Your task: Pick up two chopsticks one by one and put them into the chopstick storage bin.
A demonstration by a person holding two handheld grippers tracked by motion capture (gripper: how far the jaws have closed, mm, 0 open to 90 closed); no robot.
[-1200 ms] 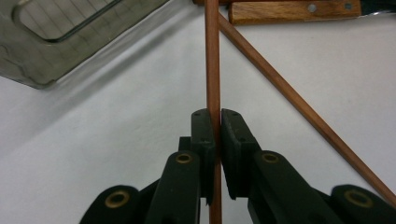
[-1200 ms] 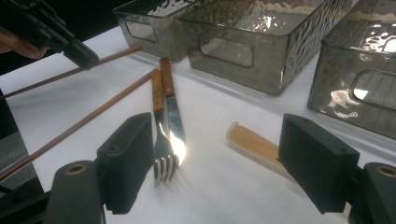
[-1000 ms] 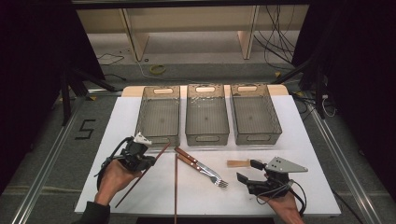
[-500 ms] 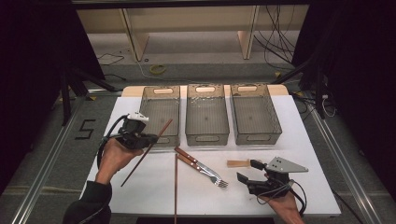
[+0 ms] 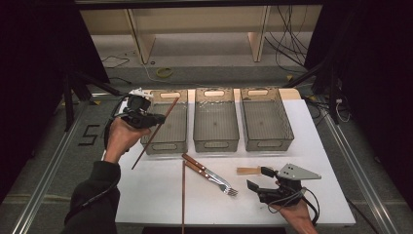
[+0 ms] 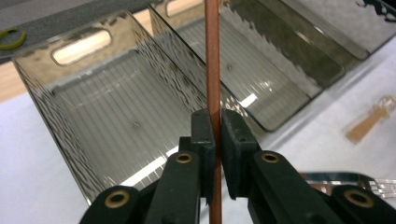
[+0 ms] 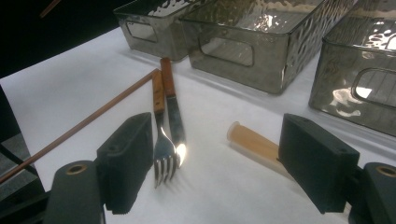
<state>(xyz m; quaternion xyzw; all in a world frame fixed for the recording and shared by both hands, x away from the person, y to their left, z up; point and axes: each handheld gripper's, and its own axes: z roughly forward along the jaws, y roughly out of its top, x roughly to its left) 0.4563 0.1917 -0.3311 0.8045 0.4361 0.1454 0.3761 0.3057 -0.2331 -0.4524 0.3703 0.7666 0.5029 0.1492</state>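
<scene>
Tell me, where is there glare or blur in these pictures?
Right gripper view: bright glare on the fork and the bins; the near jaws look soft. Left gripper view: a glint on the bin floor. High view: dark surroundings, evenly lit white table.

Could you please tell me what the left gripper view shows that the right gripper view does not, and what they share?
Left gripper view alone: the left gripper clamped on a thin reddish-brown chopstick, above the ribbed floor of a smoky transparent plastic bin. Right gripper view alone: the open right gripper, and a second reddish-brown chopstick lying on the white table. Both: the row of bins, a metal fork with a wooden handle, and a small tan wooden piece.
</scene>
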